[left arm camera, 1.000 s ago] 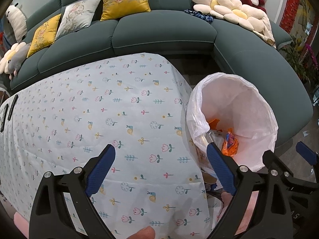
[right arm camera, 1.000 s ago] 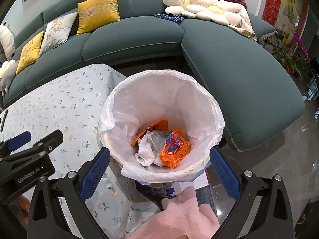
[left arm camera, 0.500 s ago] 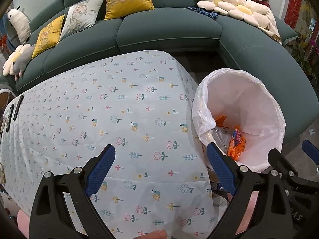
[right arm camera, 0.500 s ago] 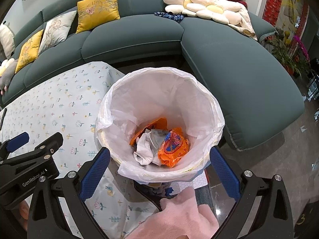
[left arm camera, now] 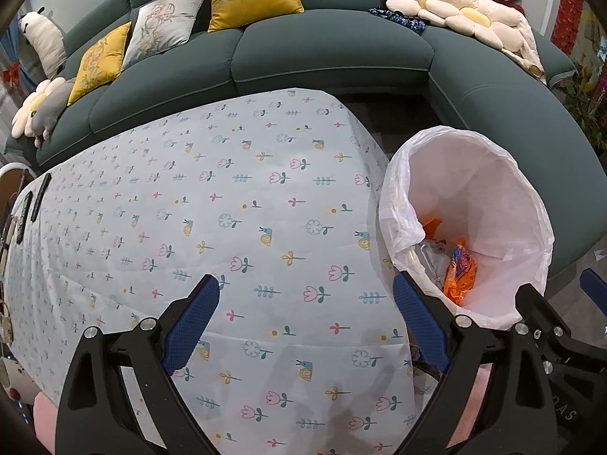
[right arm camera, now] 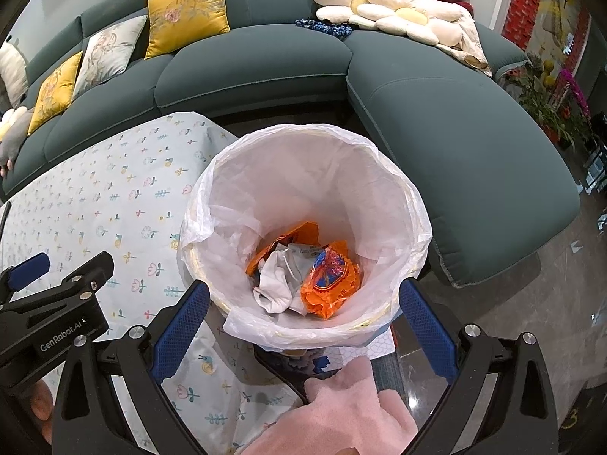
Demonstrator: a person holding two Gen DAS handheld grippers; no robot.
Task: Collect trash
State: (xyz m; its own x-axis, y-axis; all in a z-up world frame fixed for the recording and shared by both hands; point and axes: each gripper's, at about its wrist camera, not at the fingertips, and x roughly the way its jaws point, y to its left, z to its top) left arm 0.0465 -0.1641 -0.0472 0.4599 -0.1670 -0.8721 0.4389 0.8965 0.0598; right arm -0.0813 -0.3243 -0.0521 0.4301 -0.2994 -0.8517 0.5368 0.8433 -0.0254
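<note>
A trash bin with a white liner stands by the table's right end; it also shows in the left wrist view. Inside lie orange snack wrappers and crumpled white paper; an orange wrapper shows in the left wrist view. My right gripper is open and empty, above the bin's near rim. My left gripper is open and empty over the floral tablecloth, left of the bin.
A dark green sectional sofa with yellow and grey cushions wraps behind table and bin. Dark slim objects lie at the table's far left edge. Flower-shaped pillows sit on the sofa. Potted plants stand at far right.
The left gripper has drawn back and up, so more tablecloth shows. The right gripper has shifted slightly over the bin. Both stayed open.
</note>
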